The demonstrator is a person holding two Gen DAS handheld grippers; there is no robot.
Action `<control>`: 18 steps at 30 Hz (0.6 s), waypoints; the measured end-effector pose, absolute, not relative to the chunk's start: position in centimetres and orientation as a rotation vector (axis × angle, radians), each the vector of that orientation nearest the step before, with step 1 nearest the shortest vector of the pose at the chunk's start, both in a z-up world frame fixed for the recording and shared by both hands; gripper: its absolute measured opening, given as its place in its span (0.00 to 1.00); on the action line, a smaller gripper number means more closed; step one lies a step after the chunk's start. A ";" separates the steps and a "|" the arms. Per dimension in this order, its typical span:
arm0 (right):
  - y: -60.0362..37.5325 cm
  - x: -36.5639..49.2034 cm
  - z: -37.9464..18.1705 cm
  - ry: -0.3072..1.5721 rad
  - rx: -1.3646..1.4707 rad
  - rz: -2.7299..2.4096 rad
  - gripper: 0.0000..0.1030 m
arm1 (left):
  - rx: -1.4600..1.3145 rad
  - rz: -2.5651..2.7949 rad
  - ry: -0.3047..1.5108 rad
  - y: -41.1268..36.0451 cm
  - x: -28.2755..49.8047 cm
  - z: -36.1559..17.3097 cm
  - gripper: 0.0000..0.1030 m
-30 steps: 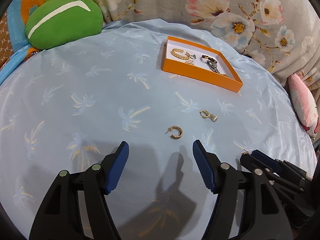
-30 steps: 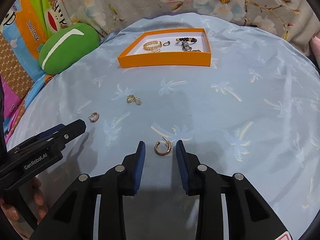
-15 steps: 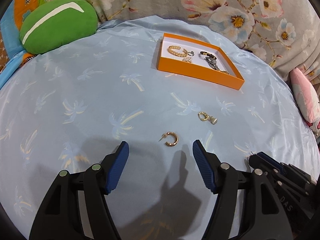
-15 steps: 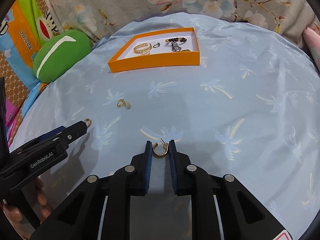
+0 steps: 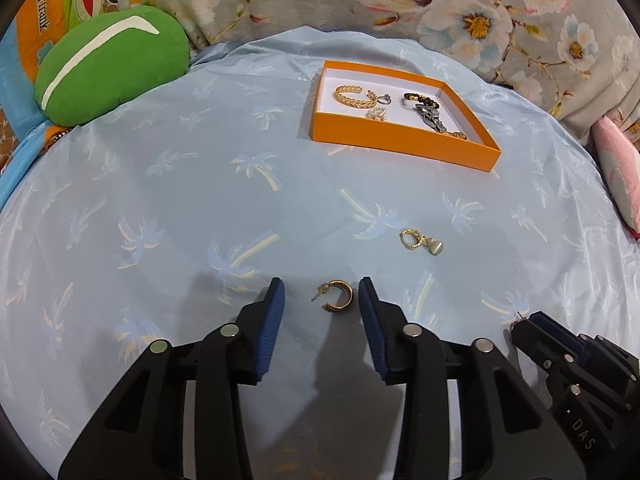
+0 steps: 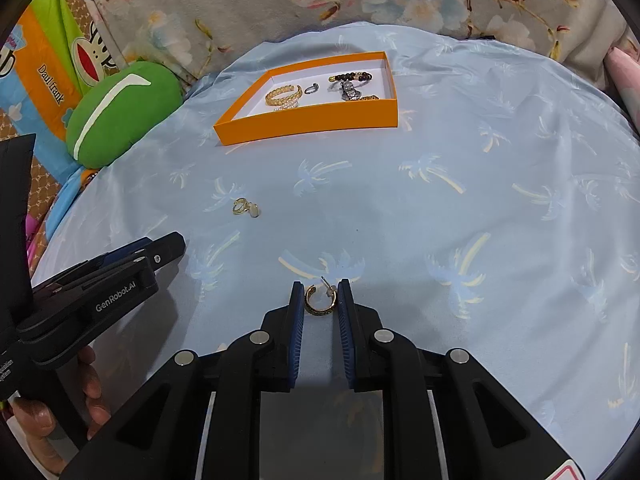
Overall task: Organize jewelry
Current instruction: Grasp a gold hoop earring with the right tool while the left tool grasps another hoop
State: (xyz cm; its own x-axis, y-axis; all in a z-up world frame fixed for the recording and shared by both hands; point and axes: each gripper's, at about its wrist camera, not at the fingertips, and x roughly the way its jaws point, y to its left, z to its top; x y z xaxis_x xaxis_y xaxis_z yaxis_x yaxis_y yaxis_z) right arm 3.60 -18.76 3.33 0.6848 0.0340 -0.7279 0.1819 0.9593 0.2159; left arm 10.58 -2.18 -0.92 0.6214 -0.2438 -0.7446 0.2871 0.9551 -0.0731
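The left gripper (image 5: 321, 300) jaws are closing around a gold hoop (image 5: 339, 301) lying on the blue sheet (image 5: 200, 200); the pads stand apart from it on both sides. The right gripper (image 6: 319, 300) jaws pinch a second hoop (image 6: 319, 301). A charm earring (image 5: 420, 240) lies between the hoops and the orange tray (image 5: 400, 146), which holds bracelets and rings.

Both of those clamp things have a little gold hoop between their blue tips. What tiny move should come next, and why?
Probably let the left gripper finish closing: its jaws are closing around the hoop earring with gaps on both sides. The right gripper already pinches its own hoop, so both could then lift toward the orange tray.
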 end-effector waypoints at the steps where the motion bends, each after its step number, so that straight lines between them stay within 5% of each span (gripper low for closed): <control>1: -18.8 3.6 3.3 0.815 0.283 -0.084 0.15 | 0.060 -0.305 0.847 -2.3 10.6 -0.9 0.33; 7: -18.8 3.6 3.3 0.815 0.283 -0.084 0.15 | 0.094 -0.304 0.844 -2.7 10.4 -1.0 0.25; 18: -18.9 3.6 3.3 0.813 0.288 -0.080 0.16 | 0.188 -0.303 0.837 -4.4 10.1 -1.0 0.26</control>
State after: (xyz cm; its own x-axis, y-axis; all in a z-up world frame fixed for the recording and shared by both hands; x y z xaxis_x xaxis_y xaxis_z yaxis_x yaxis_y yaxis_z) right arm 3.63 -18.86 3.28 0.6864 0.0396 -0.7262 0.1804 0.9580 0.2227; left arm 10.05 -4.42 -1.03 0.6307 -0.1895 -0.7525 0.3359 0.9408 0.0447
